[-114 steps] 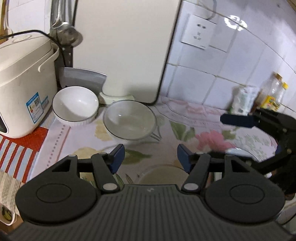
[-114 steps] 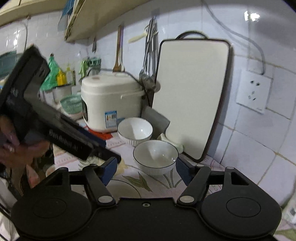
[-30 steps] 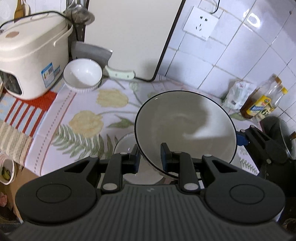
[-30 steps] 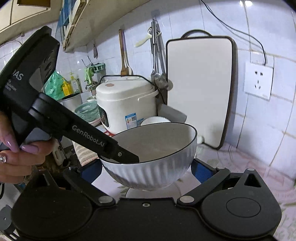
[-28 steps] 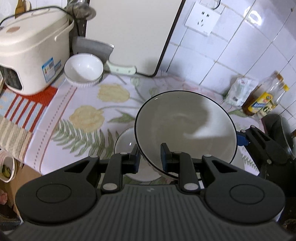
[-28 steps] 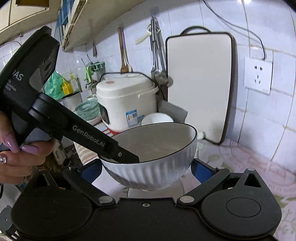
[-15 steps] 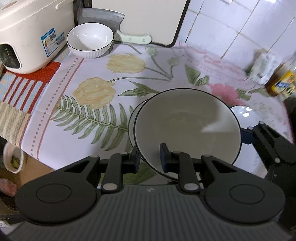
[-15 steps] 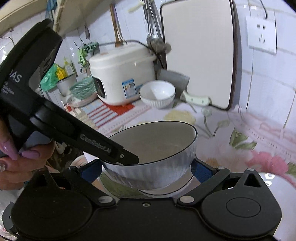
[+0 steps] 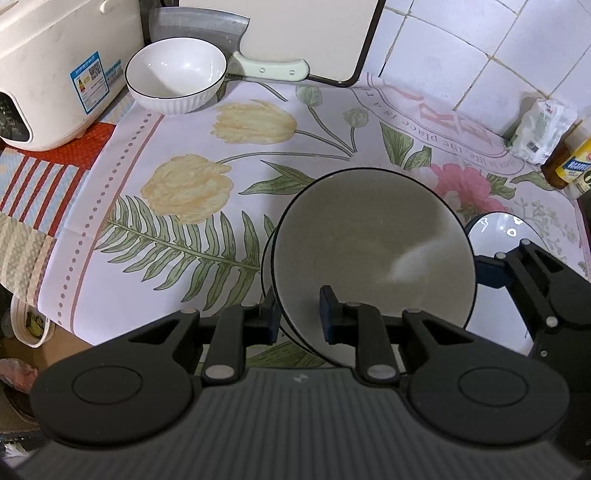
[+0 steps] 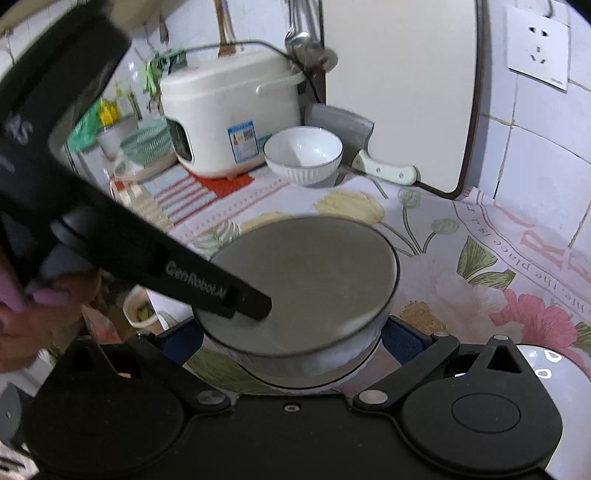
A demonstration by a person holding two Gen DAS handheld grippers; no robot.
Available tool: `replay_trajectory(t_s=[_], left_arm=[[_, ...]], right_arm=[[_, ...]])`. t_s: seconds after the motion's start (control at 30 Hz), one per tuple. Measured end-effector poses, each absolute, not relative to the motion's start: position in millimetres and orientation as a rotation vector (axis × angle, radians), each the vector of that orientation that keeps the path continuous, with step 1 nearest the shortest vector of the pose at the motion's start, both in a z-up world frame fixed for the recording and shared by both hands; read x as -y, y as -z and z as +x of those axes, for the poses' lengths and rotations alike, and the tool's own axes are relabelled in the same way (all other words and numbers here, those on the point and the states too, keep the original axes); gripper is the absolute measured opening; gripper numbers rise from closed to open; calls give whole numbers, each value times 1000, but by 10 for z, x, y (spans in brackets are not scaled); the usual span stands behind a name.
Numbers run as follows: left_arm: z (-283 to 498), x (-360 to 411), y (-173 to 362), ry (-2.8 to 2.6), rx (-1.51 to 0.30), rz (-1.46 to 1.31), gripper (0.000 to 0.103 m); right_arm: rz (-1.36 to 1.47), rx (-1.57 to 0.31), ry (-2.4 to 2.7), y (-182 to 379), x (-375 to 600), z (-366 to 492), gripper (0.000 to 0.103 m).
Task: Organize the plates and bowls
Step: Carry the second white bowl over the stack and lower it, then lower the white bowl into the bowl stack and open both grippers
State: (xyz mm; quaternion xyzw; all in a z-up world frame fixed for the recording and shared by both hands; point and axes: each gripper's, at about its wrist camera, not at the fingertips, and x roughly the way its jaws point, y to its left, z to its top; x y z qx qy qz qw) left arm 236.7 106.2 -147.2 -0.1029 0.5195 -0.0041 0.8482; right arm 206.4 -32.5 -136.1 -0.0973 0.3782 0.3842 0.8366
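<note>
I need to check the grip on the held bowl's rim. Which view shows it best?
The left wrist view: the left gripper pinches the rim of the black-rimmed white ribbed bowl, one finger inside, one outside. The right wrist view shows only the inner finger over the rim.

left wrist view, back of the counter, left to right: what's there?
rice cooker → small white bowl → cleaver → cutting board → white packet → sauce bottle

Large white bowl [image 9: 373, 254], black-rimmed, ribbed outside, tilted, directly above a plate [image 9: 266, 266]. Second plate [image 9: 496, 236] just right of it. Small matching bowl [image 9: 176, 74] upright, far behind-left.
</note>
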Motion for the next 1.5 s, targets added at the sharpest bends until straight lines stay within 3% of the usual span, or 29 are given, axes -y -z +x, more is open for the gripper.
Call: replay_trajectory(t_s=[0.3, 1.23, 1.5], left_arm=[[2394, -1024, 1475, -27, -1091, -203, 20], [2355, -1075, 1457, -73, -1021, -186, 17], [2326, -1234, 1497, -50, -1022, -290, 18]], right_arm=[[-258, -859, -785, 1473, 253, 2115, 103], [-458, -806, -678, 1360, 72, 1940, 103], [-368, -798, -684, 1361, 165, 1924, 102]])
